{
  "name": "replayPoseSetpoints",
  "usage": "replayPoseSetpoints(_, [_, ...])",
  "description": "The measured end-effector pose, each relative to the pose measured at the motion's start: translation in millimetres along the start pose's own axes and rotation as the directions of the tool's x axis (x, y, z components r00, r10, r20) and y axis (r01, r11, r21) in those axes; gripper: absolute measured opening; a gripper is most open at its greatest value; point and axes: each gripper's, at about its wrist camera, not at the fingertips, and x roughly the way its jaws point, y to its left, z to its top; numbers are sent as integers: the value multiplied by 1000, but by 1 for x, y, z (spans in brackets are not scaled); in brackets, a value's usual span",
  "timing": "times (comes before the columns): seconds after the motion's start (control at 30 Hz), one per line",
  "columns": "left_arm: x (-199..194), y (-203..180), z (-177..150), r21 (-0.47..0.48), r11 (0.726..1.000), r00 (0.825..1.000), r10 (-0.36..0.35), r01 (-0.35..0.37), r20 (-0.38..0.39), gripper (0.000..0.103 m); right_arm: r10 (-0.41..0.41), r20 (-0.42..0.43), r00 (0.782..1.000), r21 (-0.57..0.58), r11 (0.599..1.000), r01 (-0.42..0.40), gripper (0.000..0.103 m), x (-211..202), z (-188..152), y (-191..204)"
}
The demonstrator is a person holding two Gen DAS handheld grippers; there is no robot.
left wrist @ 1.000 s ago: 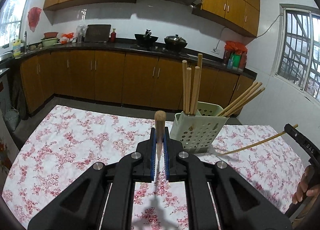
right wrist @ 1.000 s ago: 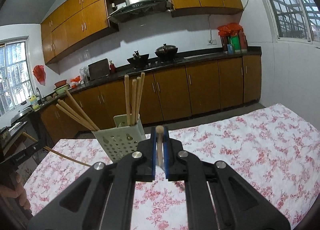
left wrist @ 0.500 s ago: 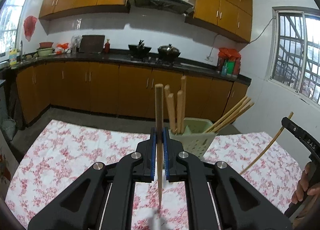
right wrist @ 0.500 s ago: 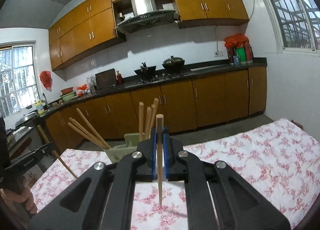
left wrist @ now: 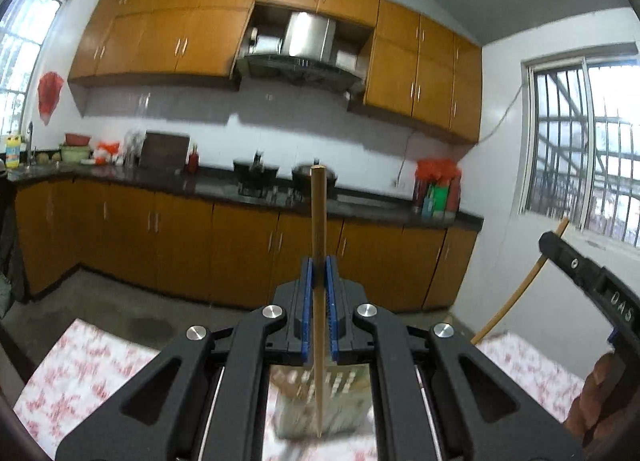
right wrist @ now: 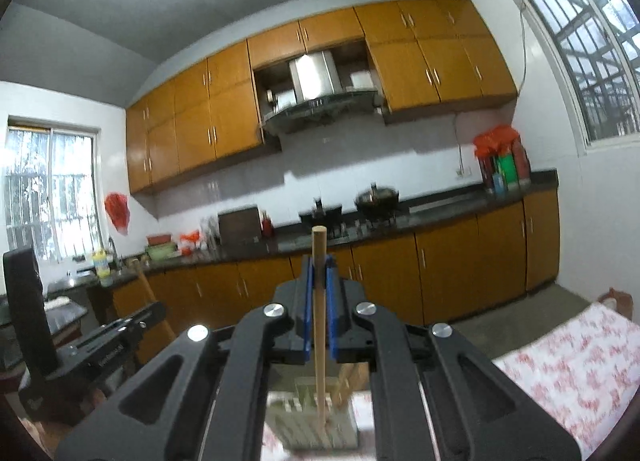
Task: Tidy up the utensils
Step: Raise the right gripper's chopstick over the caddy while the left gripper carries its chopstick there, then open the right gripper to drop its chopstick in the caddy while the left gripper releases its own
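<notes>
Left wrist view: the left gripper (left wrist: 319,293) is closed tight on a chopstick (left wrist: 319,221), pinching it about mid-length so it stands nearly upright, thick end at 12 o'clock, thin tip at 6 o'clock. The tip hangs in front of the holder (left wrist: 344,405), a pale slotted basket on the tabletop (left wrist: 80,377); motion blur hides whether the tip is inside it or only above it. A chopstick is light, stiff and smooth, so I judge it could pivot or slip between the pads; a grip near the middle, as here, seems the steadiest. At 3 o'clock the right gripper (left wrist: 560,245) enters, its own stick (left wrist: 516,293) slanting beneath it.

Right wrist view: the right gripper (right wrist: 319,293) is likewise clamped on a second chopstick (right wrist: 319,301), upright, its lower end down at the holder (right wrist: 312,425). More sticks lean in the holder, blurred. Whether the end has entered a slot cannot be told. The left gripper (right wrist: 132,321) sits at 9 o'clock, mostly cut off.
</notes>
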Motion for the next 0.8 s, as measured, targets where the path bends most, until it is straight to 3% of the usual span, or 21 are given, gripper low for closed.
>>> replayPoseSetpoints(0.13, [19, -7, 8, 11, 1000, 997, 21, -22, 79, 7, -4, 24, 1000, 7, 1000, 4, 8, 23, 5, 2])
replayPoseSetpoints(0.37, [44, -7, -14, 32, 998, 992, 44, -48, 114, 7, -27, -19, 999, 11, 1000, 28, 8, 66, -19, -6])
replayPoseSetpoints(0.8, [48, 12, -53, 3, 999, 999, 36, -36, -13, 7, -28, -138, 990, 12, 999, 30, 8, 81, -62, -13])
